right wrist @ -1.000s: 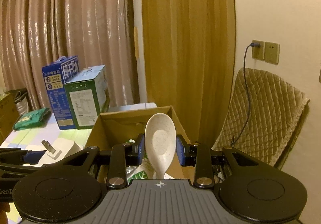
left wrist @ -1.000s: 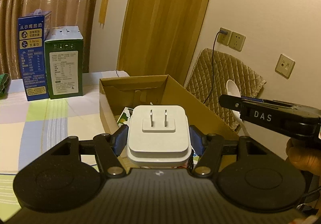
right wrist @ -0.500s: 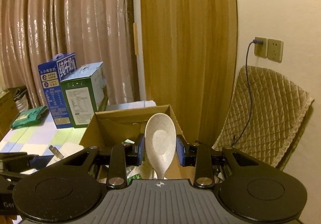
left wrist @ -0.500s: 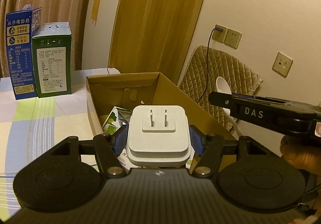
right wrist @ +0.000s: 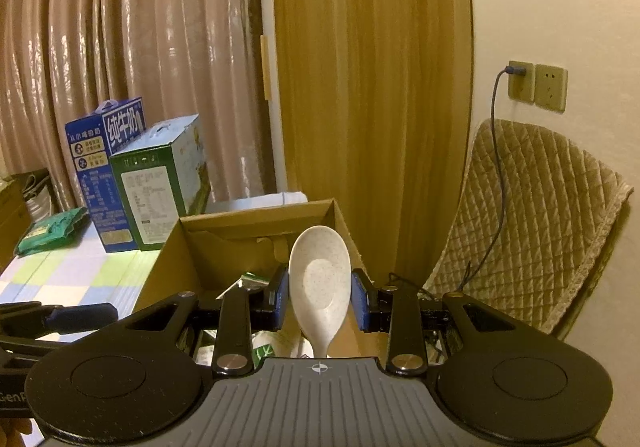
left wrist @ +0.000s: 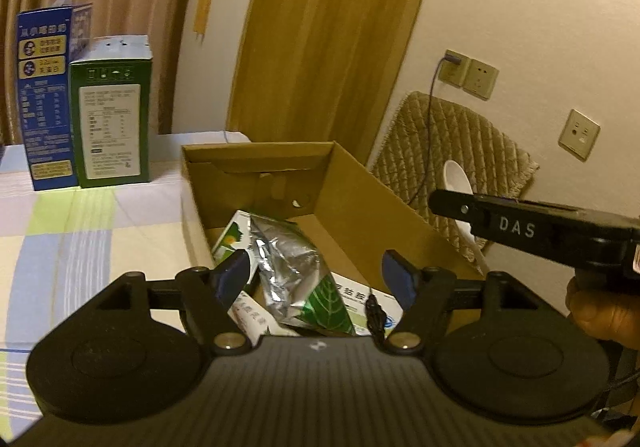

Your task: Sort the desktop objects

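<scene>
Your left gripper (left wrist: 316, 279) hung over the near end of the cardboard box (left wrist: 360, 183), its jaws spreading wider with nothing between the blue pads (left wrist: 234, 275); no charger showed in either view. Directly below and just past the pads lay a crumpled silver foil packet (left wrist: 288, 251) with a green leaf print, resting on a white and green carton (left wrist: 230, 239) and a flat white box (left wrist: 360, 299) whose print was too blurred to read. A thin black cable end (left wrist: 374, 311) lay on that white box.

Your right gripper (right wrist: 320, 299) was clamped on a white speckled spoon (right wrist: 320, 279), the bowl standing upright above the pads and the handle running down toward the camera. It sat above the box's right side. From the left wrist view its black finger carried the letters "DAS", and your hand (left wrist: 600, 307) showed beneath it.

Beyond the box, on the checked tablecloth (left wrist: 80, 231), stood a green carton (left wrist: 112, 119) touching a blue milk carton (right wrist: 100, 151) marked "纯牛奶". A green pouch (right wrist: 52, 227) lay farther left. On the wall were sockets (right wrist: 536, 87), one with a cable plugged in.
</scene>
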Action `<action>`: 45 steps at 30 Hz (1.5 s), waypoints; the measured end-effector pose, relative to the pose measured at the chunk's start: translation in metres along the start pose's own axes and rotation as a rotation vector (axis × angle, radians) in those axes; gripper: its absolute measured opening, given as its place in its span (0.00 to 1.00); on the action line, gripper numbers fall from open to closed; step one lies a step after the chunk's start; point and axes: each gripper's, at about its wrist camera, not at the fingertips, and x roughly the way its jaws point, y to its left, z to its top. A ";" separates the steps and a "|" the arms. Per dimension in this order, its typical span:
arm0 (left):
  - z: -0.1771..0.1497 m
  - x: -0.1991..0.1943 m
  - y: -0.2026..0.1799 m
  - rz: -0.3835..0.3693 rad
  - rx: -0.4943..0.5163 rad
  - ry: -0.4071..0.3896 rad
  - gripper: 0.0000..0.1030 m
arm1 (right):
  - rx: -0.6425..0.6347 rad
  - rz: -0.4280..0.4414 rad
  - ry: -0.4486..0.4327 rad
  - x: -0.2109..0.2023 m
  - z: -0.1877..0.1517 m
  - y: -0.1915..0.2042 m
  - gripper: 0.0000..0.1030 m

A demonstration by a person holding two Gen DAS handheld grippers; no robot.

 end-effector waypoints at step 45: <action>-0.044 -0.084 -0.027 0.131 -0.009 0.077 0.99 | 0.034 -0.077 0.137 -0.133 -0.048 0.000 0.98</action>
